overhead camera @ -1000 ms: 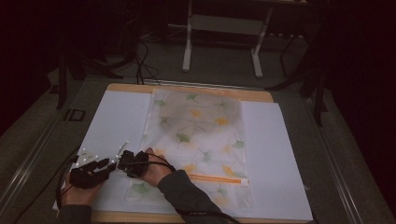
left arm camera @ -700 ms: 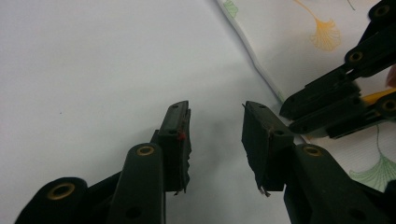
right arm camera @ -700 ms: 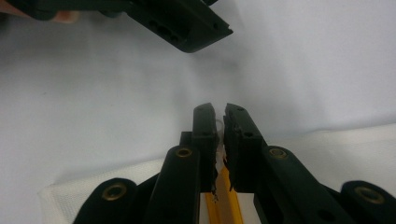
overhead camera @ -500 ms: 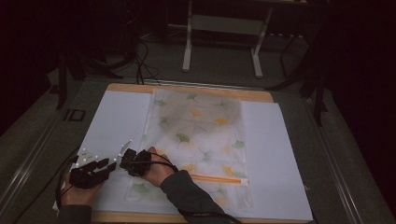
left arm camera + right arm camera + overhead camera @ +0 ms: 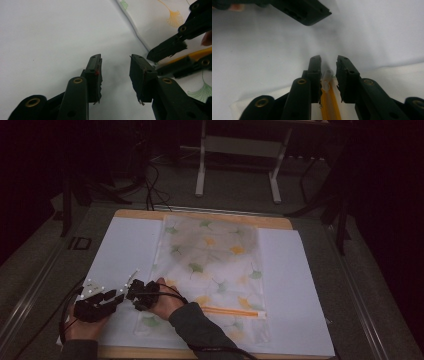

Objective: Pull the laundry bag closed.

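Note:
A clear zip bag [image 5: 210,265] printed with ginkgo leaves lies flat on a white sheet [image 5: 125,245]. Its orange zip strip [image 5: 232,311] runs along the near end. My right gripper [image 5: 328,67] sits at the strip's left end. Its jaws have just been opening and now stand apart, with the small pale slider [image 5: 327,75] between them, close to the left jaw. In the high view the right gripper [image 5: 131,292] points left, tip to tip with my left gripper [image 5: 120,296]. The left gripper [image 5: 115,72] is open over bare white sheet with nothing between its jaws.
The sheet covers a wooden board [image 5: 200,215] on a grey table. A metal stand [image 5: 240,150] and cables [image 5: 155,185] are on the dark floor beyond the far edge. The other gripper's jaw [image 5: 304,10] crosses the top of the right gripper view.

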A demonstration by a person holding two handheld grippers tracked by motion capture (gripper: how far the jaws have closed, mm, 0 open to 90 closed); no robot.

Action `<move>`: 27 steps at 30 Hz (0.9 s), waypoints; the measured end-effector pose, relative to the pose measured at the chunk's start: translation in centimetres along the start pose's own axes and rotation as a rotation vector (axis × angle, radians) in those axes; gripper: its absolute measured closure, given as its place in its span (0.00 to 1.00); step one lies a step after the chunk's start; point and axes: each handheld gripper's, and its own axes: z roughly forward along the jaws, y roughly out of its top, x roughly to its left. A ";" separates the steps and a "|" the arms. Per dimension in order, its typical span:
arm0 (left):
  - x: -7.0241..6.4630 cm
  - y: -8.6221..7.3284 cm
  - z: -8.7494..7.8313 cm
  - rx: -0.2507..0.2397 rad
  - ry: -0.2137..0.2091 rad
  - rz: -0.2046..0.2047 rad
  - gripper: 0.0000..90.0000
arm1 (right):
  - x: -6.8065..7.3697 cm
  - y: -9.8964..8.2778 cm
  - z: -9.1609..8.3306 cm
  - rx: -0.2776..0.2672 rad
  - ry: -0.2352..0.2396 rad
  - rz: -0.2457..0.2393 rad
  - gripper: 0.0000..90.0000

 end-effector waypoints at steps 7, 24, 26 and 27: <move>0.0 0.0 0.0 0.002 0.002 0.001 0.69 | 0.4 0.2 0.5 0.027 -0.016 -0.006 0.82; 0.1 -0.1 -0.1 -0.005 0.007 -0.005 0.69 | 0.7 0.4 -0.7 -0.023 -0.035 -0.028 0.92; 0.1 -0.1 -0.1 -0.006 0.008 -0.004 0.69 | 0.7 0.3 -0.9 -0.027 -0.036 -0.035 0.92; 0.1 -0.1 -0.2 -0.006 0.008 -0.004 0.69 | 0.7 0.2 -1.1 -0.031 -0.040 -0.033 0.92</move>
